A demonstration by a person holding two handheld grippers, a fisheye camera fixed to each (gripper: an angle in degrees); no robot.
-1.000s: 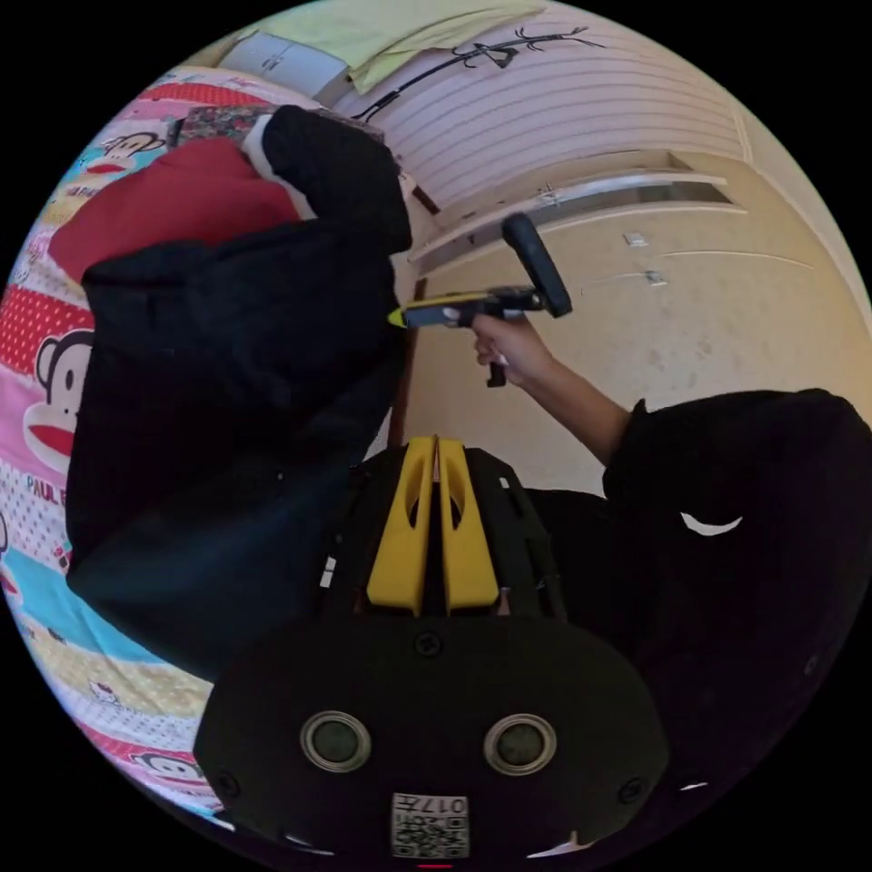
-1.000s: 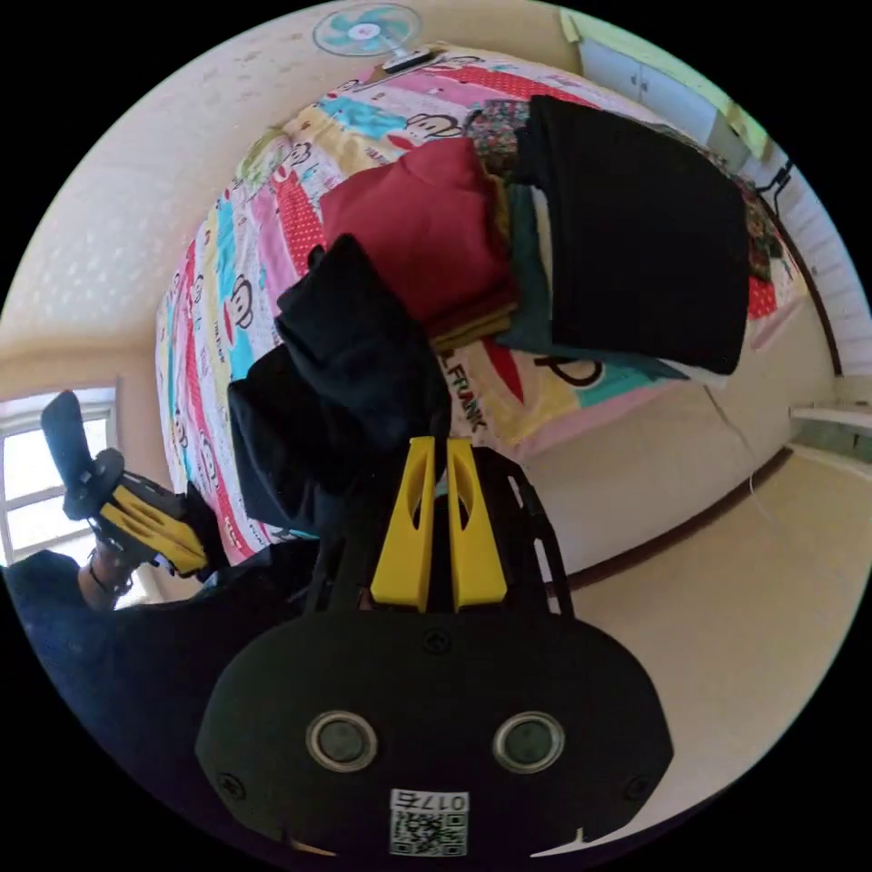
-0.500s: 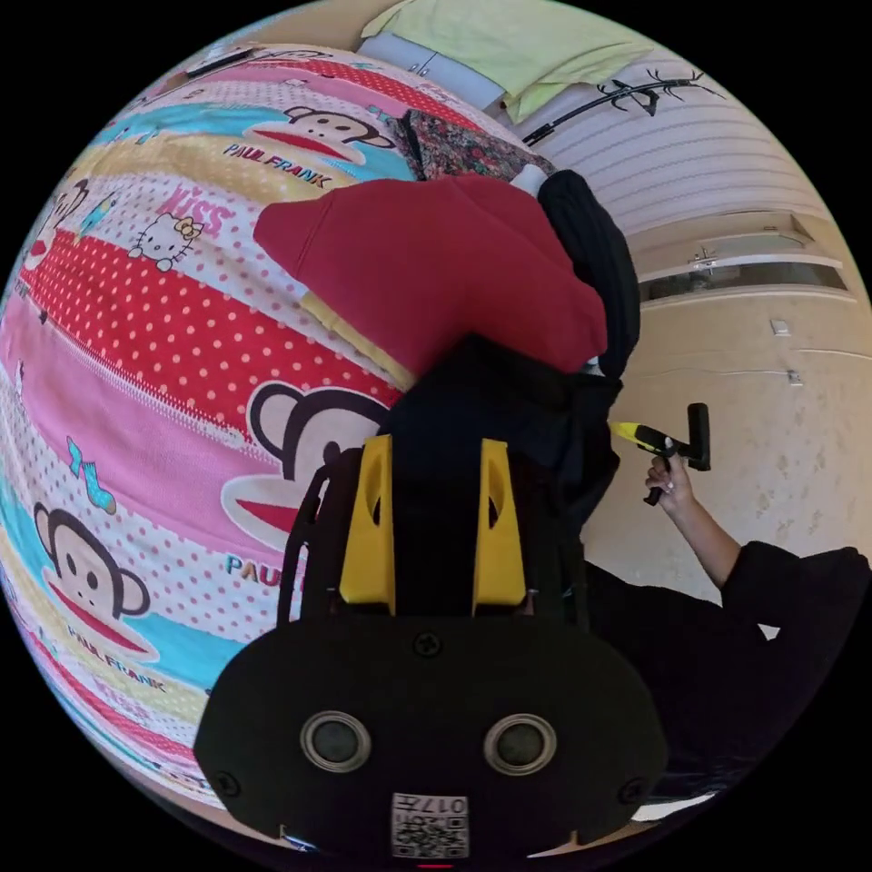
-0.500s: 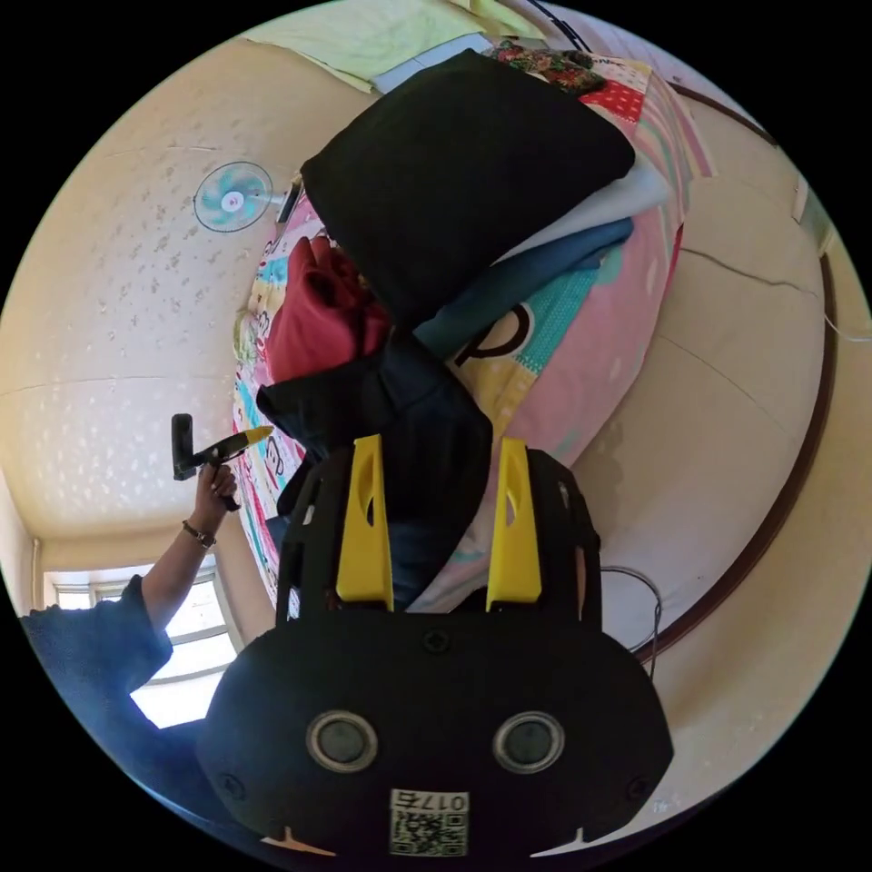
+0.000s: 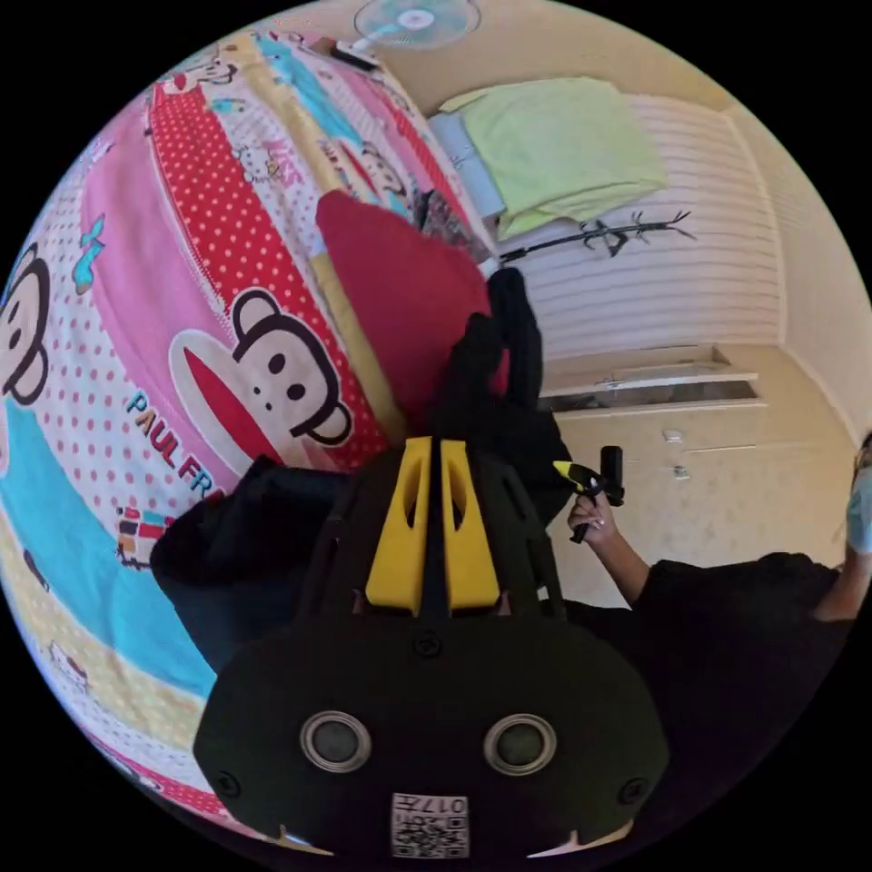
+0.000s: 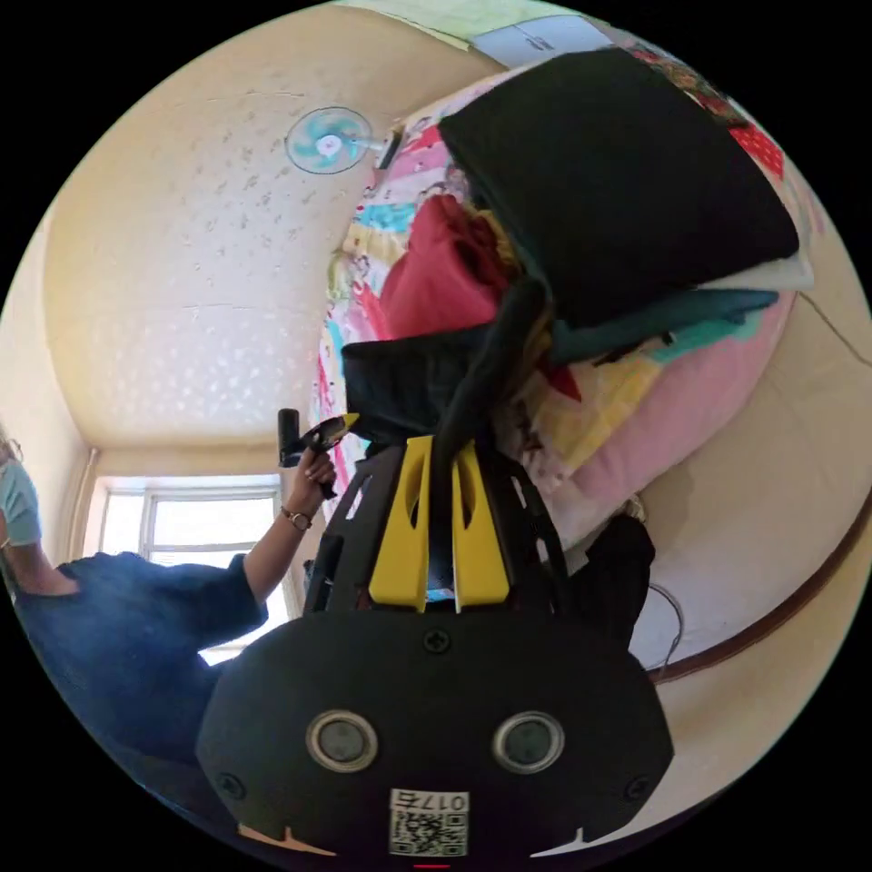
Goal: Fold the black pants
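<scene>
The black pants [image 5: 495, 363] lie bunched on the edge of the bed, partly draped over a red folded garment [image 5: 400, 272]. In the left gripper view my left gripper [image 5: 434, 443] has its yellow jaws together on the dark cloth. Further right, a hand holds the right gripper [image 5: 561, 469] against the pants' edge. In the right gripper view my right gripper [image 6: 443, 445] is shut on a strip of the black pants [image 6: 409, 381] that runs up from its tips. The left gripper [image 6: 345, 421] touches the same cloth on the left.
The bed carries a cartoon-print sheet [image 5: 182, 272]. A stack of folded clothes with a black piece [image 6: 618, 182] on top sits beside the red garment [image 6: 436, 272]. A fan [image 6: 322, 141], a window [image 6: 191, 518], a green cloth [image 5: 563, 145] and the person's dark sleeve [image 5: 727, 636] surround it.
Half a second ago both grippers stood open over the pants; now both are shut on the cloth. Both cameras have rolled and shifted with the hands.
</scene>
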